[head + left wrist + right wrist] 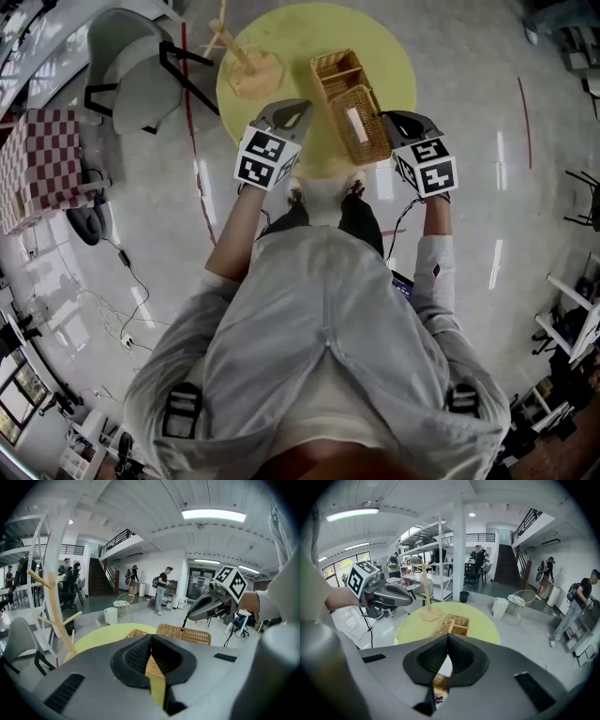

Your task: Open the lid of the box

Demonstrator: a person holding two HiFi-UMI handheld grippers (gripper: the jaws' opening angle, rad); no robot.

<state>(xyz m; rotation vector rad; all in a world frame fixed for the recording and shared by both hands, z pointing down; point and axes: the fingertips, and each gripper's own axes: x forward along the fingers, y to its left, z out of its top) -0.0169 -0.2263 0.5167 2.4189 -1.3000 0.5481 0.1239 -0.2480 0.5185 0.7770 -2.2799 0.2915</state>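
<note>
presently, we find the wicker box (337, 73) standing on the round yellow tabletop (384, 56), its divided interior exposed to the head view. the lid (361, 124), also wicker and bearing a white patch, sits off the opening on the side nearer the person, touching the box; we cannot tell its exact tilt.

the left gripper (298, 107) is held over the near edge of the tabletop, just left of the lid and apart from it. its jaws are closed, tips meeting, with nothing between them; only wicker and yellow surface show through the gap behind the tips.

the right gripper (386, 119) is held just beside the lid's right edge; we cannot tell whether it touches. its jaws are likewise closed tip to tip and hold nothing, with the white patch and wicker showing below through the gap.

a wooden peg stand (246, 62) is upright on the tabletop, left of the box and apart from it. on the floor, a grey chair (141, 70) stands left of the tabletop, and a red-and-white checked surface (37, 159) lies further left. several people stand in the background of both gripper views.
</note>
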